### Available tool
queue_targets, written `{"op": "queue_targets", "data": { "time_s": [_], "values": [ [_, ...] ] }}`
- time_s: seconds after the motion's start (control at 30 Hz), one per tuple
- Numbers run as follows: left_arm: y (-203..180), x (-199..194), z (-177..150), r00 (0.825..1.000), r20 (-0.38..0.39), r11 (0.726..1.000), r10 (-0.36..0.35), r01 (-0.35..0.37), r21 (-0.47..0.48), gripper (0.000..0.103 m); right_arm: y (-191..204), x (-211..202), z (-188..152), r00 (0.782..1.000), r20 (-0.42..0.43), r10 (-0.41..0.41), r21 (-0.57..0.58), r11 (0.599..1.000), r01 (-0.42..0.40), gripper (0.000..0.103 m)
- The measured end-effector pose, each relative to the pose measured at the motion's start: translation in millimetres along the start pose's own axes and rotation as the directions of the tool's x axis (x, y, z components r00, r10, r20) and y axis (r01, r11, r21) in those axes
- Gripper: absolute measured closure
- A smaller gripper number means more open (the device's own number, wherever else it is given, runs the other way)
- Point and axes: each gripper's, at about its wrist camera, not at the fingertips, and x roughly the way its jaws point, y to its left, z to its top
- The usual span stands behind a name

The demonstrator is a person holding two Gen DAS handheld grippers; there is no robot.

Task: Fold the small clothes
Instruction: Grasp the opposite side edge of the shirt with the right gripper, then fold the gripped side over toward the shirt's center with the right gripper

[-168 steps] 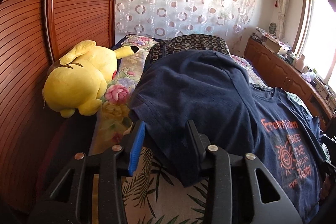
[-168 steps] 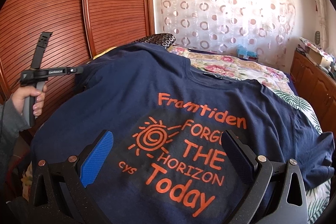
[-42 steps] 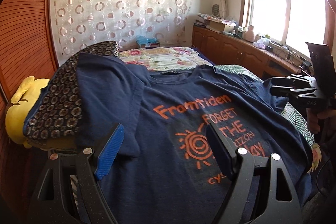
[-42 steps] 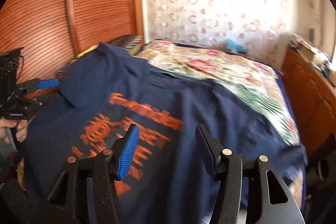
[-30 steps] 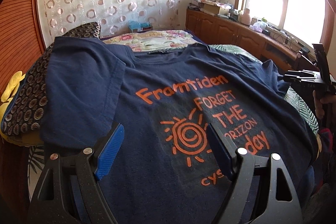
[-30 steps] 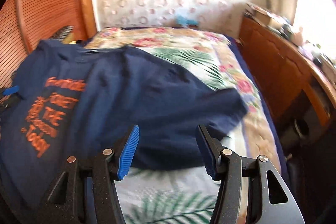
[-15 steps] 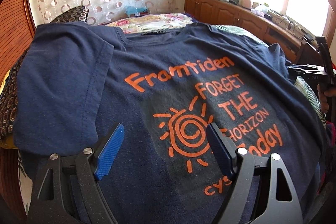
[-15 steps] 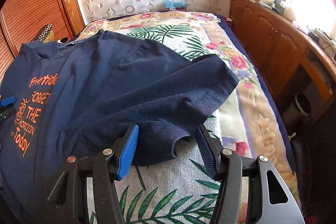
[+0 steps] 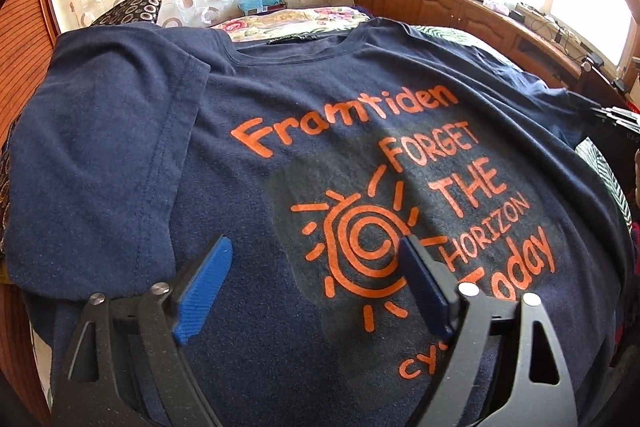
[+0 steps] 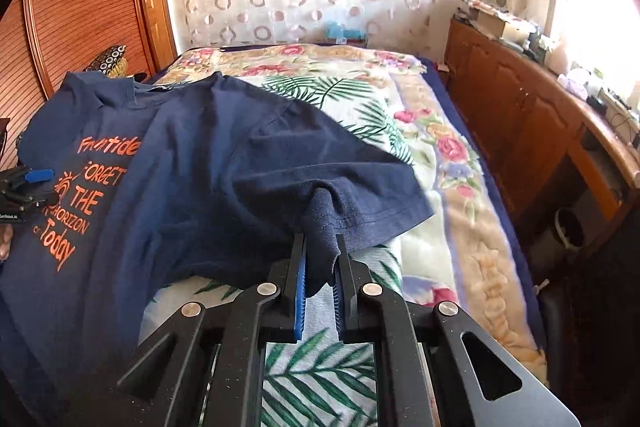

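Our flowery bed (image 10: 452, 163) holds the blue shirt (image 10: 208, 163) on its left side. We pinch its sleeve tight with the right hand-held gripper (image 10: 320, 267). Our left hand-held gripper (image 9: 316, 267) hangs wide apart over the shirt.

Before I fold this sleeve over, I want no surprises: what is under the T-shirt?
Around the T-shirt, a floral and palm-leaf blanket shows; a dotted cushion peeks behind its shoulder. Anything directly beneath is covered.

right tongs (image 10: 320, 259) now pinching T-shirt (image 10: 224, 163) sleeve
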Motion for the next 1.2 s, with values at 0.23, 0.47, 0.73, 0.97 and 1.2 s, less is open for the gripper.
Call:
{"op": "queue_targets", "data": {
  "time_s": [0.23, 0.47, 0.73, 0.97, 1.2],
  "values": [
    [1, 1, 1, 1.000, -0.003, 1.000, 0.002, -0.002, -0.006, 0.013, -3, 14, -5, 0.999, -0.036, -0.019, 0.022, 1.000, 0.020, 0.092],
    [2, 2, 1, 1.000, -0.003, 1.000, 0.001, -0.002, -0.008, 0.012, 19, -16, 18, 0.994, 0.100, 0.036, 0.016, 0.999, -0.038, 0.092],
    [6, -19, 6, 0.997, 0.074, 0.999, -0.013, 0.017, -0.045, 0.012, 96, -26, 37, 0.961, 0.133, 0.241, -0.123, 0.966, -0.226, 0.092],
    [8, -65, 11, 0.979, 0.201, 0.997, -0.013, 0.028, -0.071, 0.012, 141, 12, 7, 0.951, -0.005, 0.308, -0.183, 0.935, -0.304, 0.092],
    [2, -83, 11, 0.962, 0.271, 0.996, -0.018, 0.042, -0.084, 0.012, 123, 10, 3, 0.966, 0.019, 0.259, -0.151, 0.955, -0.254, 0.092]
  ]
}}
